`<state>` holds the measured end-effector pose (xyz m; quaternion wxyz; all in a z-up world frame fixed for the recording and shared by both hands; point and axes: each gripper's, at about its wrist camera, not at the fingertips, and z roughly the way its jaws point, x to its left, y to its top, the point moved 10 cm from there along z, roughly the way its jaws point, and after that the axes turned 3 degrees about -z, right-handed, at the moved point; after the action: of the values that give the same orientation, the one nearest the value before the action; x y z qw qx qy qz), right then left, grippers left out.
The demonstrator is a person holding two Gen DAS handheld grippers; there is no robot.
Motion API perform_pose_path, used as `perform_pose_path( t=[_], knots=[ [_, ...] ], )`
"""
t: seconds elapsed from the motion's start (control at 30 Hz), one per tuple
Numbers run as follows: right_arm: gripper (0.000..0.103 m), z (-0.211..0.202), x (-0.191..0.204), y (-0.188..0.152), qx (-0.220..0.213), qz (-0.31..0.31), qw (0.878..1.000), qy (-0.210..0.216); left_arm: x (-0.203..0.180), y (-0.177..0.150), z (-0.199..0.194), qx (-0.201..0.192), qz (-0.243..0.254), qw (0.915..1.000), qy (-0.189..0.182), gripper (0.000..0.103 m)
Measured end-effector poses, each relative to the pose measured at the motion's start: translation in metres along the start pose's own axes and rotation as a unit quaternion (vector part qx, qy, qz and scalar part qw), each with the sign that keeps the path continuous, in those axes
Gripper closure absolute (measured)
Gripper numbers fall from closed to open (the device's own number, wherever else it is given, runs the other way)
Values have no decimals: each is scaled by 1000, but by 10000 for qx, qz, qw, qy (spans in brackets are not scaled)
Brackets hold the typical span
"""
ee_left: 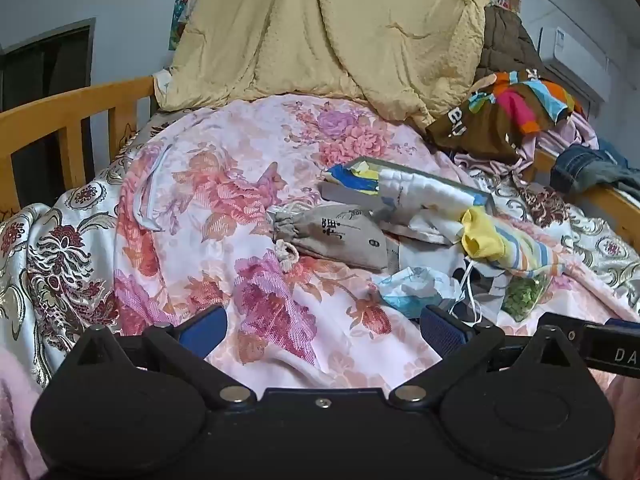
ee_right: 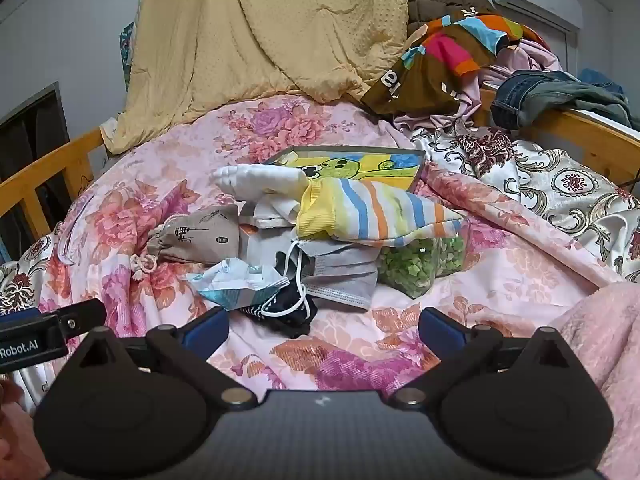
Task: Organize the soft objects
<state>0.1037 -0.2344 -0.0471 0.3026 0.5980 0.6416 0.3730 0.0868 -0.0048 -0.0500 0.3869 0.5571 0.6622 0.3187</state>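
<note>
Bed with pink floral quilt (ee_right: 344,352) carries loose heap mid-bed. Left to right: drawstring pouch (ee_right: 196,240), crumpled tissue (ee_right: 236,280), grey mask (ee_right: 344,276), striped sock (ee_right: 372,216). Left tongs (ee_left: 324,326), right tongs (ee_right: 324,326) both spread, empty, near side of heap, likely choosing first pick.

The book (ee_right: 360,164) is half covered by the white cloth (ee_right: 260,180) and the striped sock (ee_right: 380,212), so its near edge does not show. The bag of green pieces (ee_right: 416,264) lies partly under the sock; what the pieces are I cannot tell. The dark sock (ee_right: 288,312) is mostly hidden under the mask (ee_right: 344,276) and the crumpled wrapper (ee_right: 236,280). The print on the pouch (ee_left: 336,236) is too small to read. The jeans (ee_right: 552,96) are cut off at the right edge.
</note>
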Motion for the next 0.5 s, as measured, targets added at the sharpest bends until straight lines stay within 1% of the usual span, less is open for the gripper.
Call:
perform_pose_path(
  t=[0.07, 0.13, 0.27, 0.5],
  knots=[
    [0, 0, 0, 0, -28, -9, 10000, -10, -4, -1, -1, 8, 111, 9999, -11, 1],
    [0, 0, 0, 0, -25, -11, 10000, -11, 4, -1, 0, 11, -43, 10000, -54, 1],
    [0, -3, 0, 0, -34, -22, 10000, -16, 1, -1, 3, 19, 103, 9999, 55, 1],
    [0, 2, 1, -1, 17, -21, 10000, -9, -1, -2, 1, 23, 49, 10000, 63, 1]
  ],
)
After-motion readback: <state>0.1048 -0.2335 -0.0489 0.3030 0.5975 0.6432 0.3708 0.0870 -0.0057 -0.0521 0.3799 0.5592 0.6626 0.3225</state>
